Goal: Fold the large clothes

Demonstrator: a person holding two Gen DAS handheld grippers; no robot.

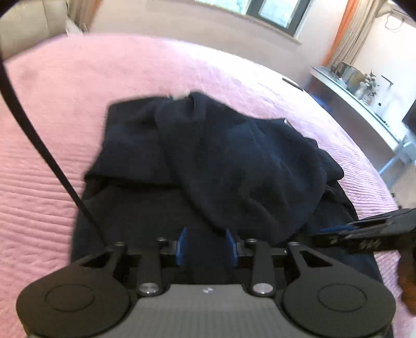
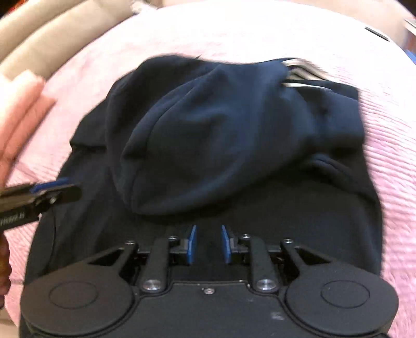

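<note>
A dark navy garment (image 1: 208, 156) lies on the pink bedspread (image 1: 65, 104), with its upper part folded down over the body into a rounded hump (image 2: 208, 130). White stripes (image 2: 299, 70) show at its far right edge. My left gripper (image 1: 208, 241) hovers over the near part of the garment. Its blue pads (image 1: 184, 241) stand apart, and the fold's edge lies just beyond the right one. My right gripper (image 2: 209, 241) is also over the near cloth, jaws apart and nothing clamped. Each gripper shows in the other's view: the left (image 2: 52, 192), the right (image 1: 338, 231).
A black cable (image 1: 39, 145) runs across the left of the left wrist view. A window (image 1: 273, 13) and curtains (image 1: 345, 33) lie beyond the bed, and a white shelf with small items (image 1: 364, 98) stands at right. A beige padded headboard (image 2: 39, 39) sits at far left.
</note>
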